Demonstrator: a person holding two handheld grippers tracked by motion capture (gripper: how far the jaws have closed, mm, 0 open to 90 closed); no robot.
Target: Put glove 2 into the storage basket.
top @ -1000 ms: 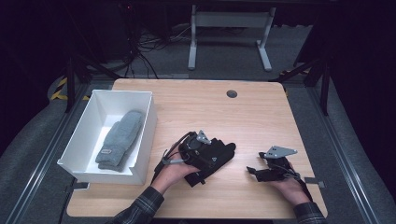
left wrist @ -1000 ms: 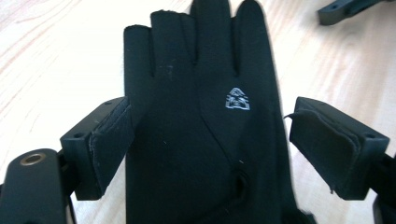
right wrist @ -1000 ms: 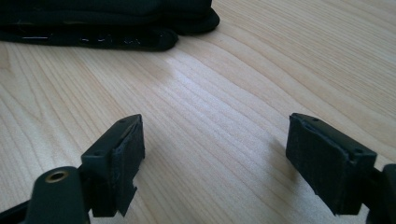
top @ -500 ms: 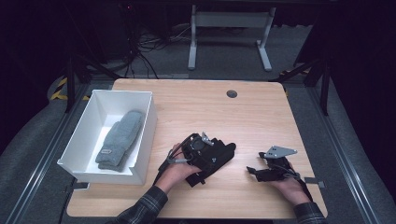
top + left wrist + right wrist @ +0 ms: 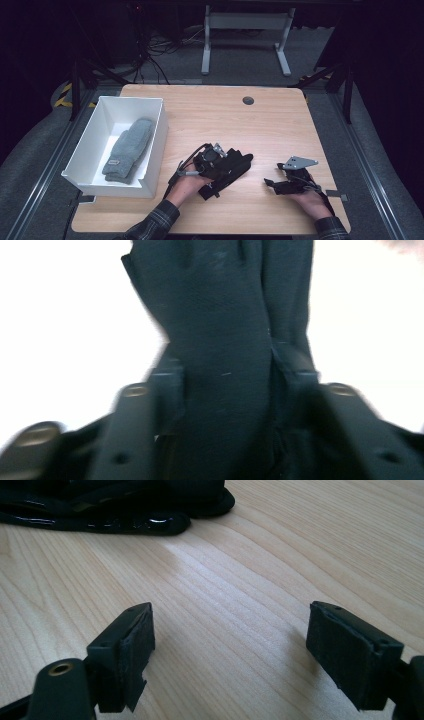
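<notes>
A black glove (image 5: pixel 239 162) lies on the wooden table (image 5: pixel 215 115), right of the middle and towards the front. My left gripper (image 5: pixel 226 170) lies over its near end, held by a hand in a plaid sleeve. In the left gripper view its jaws have just been closing, and the pads (image 5: pixel 170 385) now press on the glove's dark fabric (image 5: pixel 225 315) from both sides. My right gripper (image 5: pixel 272 184) rests low on the table to the right, pointing at the glove (image 5: pixel 125 505). It stands open (image 5: pixel 230 630) with bare wood between its pads.
A white bin (image 5: pixel 161 127) stands at the table's left edge with a grey mitten (image 5: pixel 127 147) lying in it. A round cable hole (image 5: pixel 248 100) sits near the far edge. Beyond the table are desk legs and cables on a dark floor.
The left hand has shifted slightly at the black glove. The glove, the right gripper and the bin stand where they were.
</notes>
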